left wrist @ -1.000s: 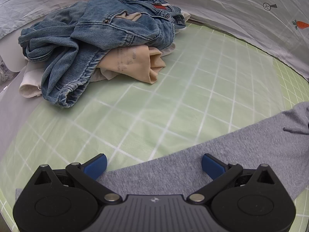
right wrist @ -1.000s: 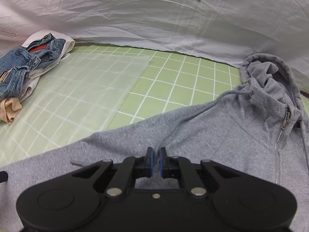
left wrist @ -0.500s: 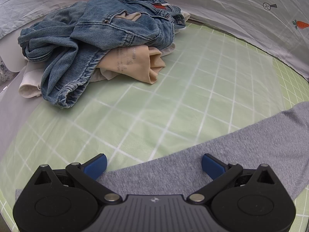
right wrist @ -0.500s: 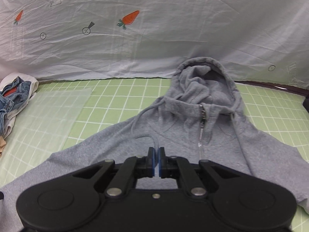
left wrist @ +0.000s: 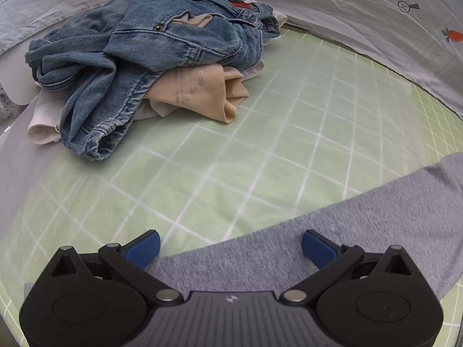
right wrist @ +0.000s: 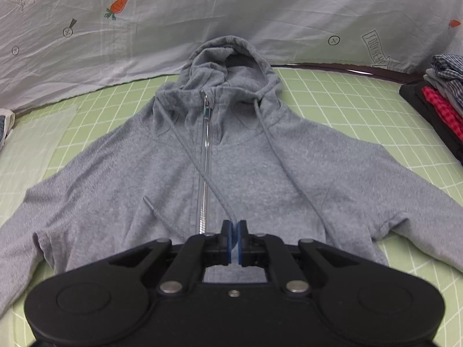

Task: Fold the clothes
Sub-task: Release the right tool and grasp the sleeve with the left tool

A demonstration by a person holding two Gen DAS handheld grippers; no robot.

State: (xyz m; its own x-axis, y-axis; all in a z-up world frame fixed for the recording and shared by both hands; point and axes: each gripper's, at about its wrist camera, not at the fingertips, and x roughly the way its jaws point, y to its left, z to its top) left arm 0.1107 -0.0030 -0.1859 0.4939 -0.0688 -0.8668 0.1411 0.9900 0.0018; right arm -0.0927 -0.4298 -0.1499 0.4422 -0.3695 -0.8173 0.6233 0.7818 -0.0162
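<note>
The hoodie (right wrist: 246,156) lies flat on the mat (right wrist: 361,110), zipper running straight away from the pinched-shut, empty right gripper (right wrist: 233,241), while the wide-open left gripper (left wrist: 230,244) hovers over its sleeve (left wrist: 332,231).

- A wide stretch of bare green grid mat (left wrist: 260,150) is left open between the heap of jeans (left wrist: 150,55) and the grey hoodie sleeve (left wrist: 361,231).
- The far left corner is blocked by that heap.
- The mat's middle is covered by the flat hoodie (right wrist: 246,167).
- The right edge is taken by stacked folded clothes (right wrist: 442,101).
- The far side is bounded by a white sheet (right wrist: 231,8).
</note>
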